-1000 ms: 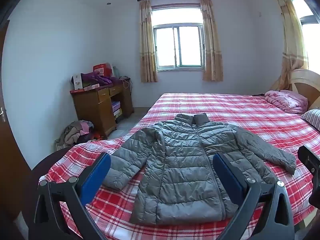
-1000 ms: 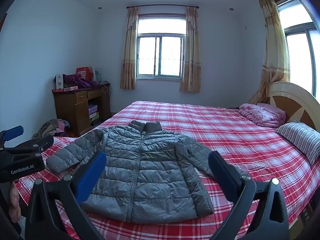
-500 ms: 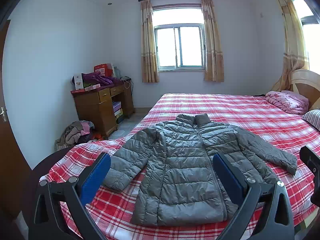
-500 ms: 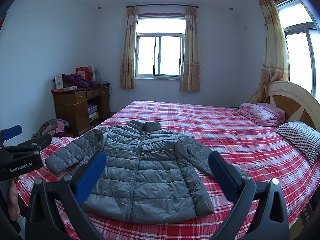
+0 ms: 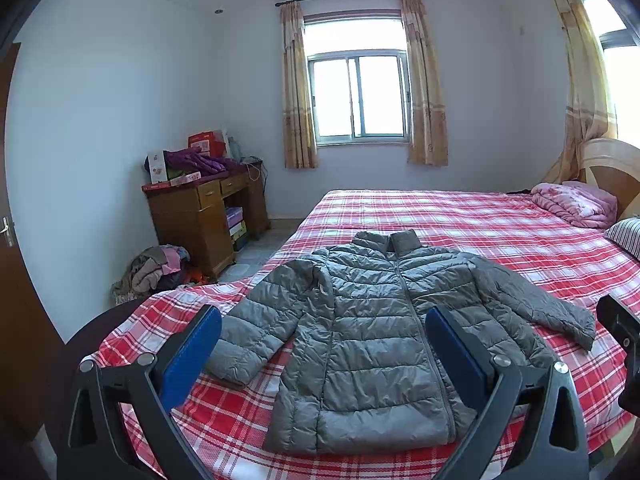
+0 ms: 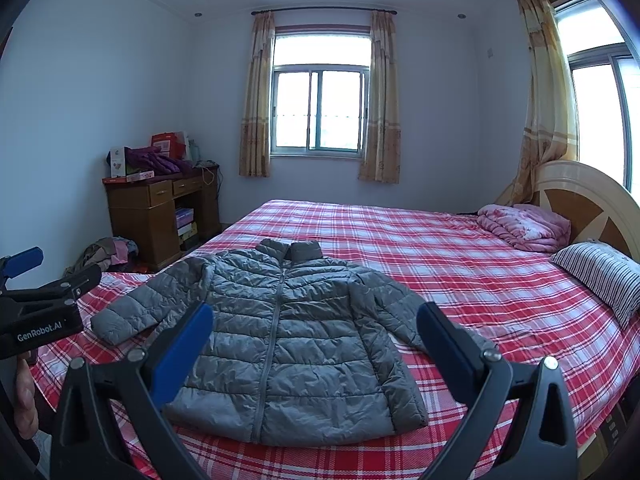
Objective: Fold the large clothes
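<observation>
A grey quilted puffer jacket [image 5: 372, 332] lies flat, zipped, front up, on the red plaid bed [image 5: 500, 232], collar toward the window and both sleeves spread out. It also shows in the right wrist view [image 6: 288, 336]. My left gripper [image 5: 322, 356] is open and empty, held above the near edge of the bed in front of the jacket's hem. My right gripper [image 6: 314, 350] is open and empty too, at the same near edge, to the right of the left one. The left gripper's body shows at the left edge of the right wrist view [image 6: 44, 304].
A folded pink quilt [image 6: 524, 226] and a striped pillow [image 6: 600, 272] lie by the headboard at the right. A wooden desk [image 5: 200, 216] with boxes and clothes stands at the left wall, with a clothes pile [image 5: 156, 268] on the floor beside it.
Both views have tilted up slightly, so the jacket sits a little lower in the frames. Both grippers stay open. The jacket has not moved.
</observation>
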Motion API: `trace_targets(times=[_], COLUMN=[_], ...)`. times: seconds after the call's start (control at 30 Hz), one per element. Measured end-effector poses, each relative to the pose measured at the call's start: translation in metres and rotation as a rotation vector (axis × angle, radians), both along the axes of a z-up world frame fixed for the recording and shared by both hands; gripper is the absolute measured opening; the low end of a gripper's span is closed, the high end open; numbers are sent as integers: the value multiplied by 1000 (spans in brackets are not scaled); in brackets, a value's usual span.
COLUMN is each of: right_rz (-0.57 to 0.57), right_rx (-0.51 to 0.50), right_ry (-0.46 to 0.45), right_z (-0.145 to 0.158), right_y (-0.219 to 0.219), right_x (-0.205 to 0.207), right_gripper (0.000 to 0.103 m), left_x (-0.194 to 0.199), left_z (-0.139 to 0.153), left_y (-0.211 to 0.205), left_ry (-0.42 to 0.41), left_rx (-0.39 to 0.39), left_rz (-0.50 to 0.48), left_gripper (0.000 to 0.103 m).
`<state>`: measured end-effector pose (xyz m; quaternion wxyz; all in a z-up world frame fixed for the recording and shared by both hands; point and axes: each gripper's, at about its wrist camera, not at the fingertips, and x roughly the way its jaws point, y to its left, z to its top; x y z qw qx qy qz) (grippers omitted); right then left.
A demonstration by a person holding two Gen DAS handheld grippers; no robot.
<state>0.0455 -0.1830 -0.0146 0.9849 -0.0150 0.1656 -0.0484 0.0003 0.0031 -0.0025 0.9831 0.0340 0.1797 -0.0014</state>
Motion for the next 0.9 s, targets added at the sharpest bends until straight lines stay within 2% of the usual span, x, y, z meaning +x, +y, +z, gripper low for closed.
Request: trace_targets(times=[0.9], right_rz=[4], right_rx=[-1], right_ry=[5], right_z=[-1], right_y=[6], right_x=[1], right_gripper=[103], left_x=[0], left_z=[7], left_y=[2], left_ry=[-2], left_rx=[-1], left_rz=[6], left_gripper=[102])
